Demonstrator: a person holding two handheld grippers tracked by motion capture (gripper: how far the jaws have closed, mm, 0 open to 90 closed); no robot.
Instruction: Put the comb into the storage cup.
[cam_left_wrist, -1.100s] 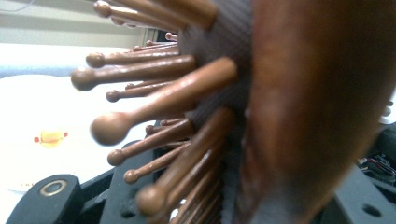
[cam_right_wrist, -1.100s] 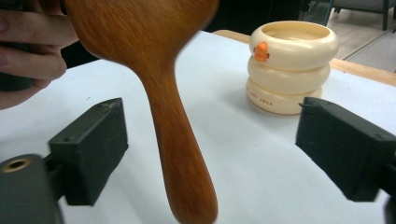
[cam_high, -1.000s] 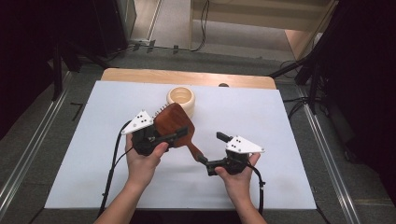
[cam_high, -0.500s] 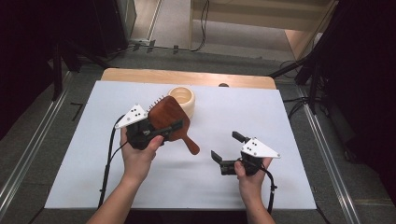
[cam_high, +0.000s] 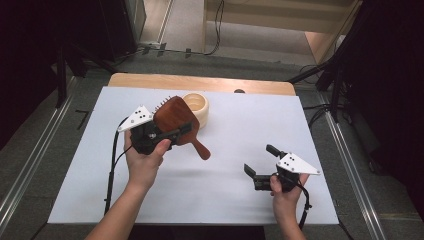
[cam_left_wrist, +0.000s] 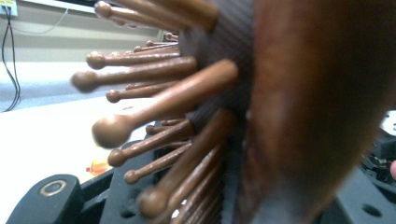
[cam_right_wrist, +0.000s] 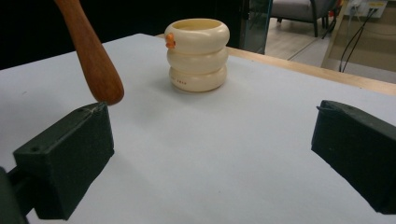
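Note:
A dark wooden paddle hairbrush hangs above the white table cover, tilted, with its handle pointing down to the right. My left gripper is shut on the brush head; in the left gripper view the brush stands between the jaws, its round-tipped bristles pointing left. My right gripper is open with nothing between its jaws, low over the cover at the near right, well apart from the handle. In the right gripper view the handle end hangs above the left jaw of my right gripper.
A cream ribbed cup with a small orange bit on its side stands upright at the back centre, just behind the brush. The white cover lies on a wooden table whose edge shows at the back. Metal rails flank both sides.
My right gripper has come away from the brush handle and moved right and toward the person, jaws open. The left gripper has shifted the brush slightly left and tilted it up.

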